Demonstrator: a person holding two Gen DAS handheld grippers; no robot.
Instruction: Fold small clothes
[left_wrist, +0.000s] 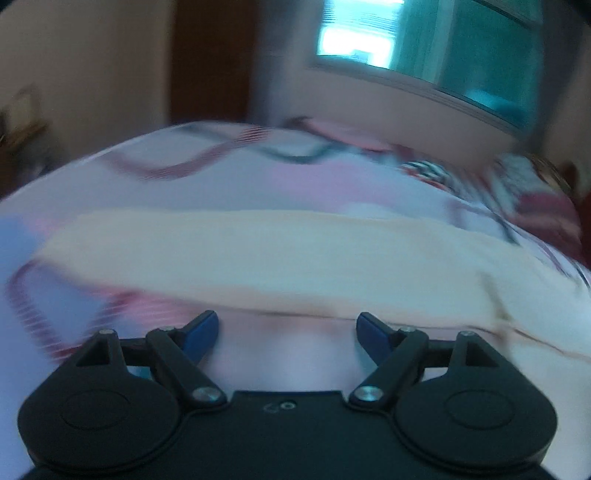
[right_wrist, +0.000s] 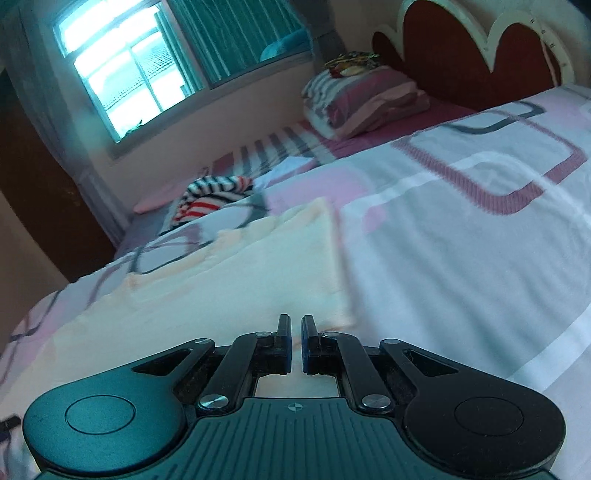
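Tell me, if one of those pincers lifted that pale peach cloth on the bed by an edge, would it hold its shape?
Probably not. The peach cloth lies flat with soft wrinkles on the bedspread, so it would likely droop. It looks thin, so probably light. Its fuzzy-looking surface suggests it shouldn't slip easily.

Cream garment: soft matt cloth. Bedsheet: smooth matt printed cotton-like fabric. Grippers: matt black plastic w/ shiny metal screws.

Pretty blurry here. Left gripper sits at 6 o'clock, blue fingertips spread wide, nothing between them. Cream garment stretches across the middle on the patterned bedsheet. Window at 1 o'clock.
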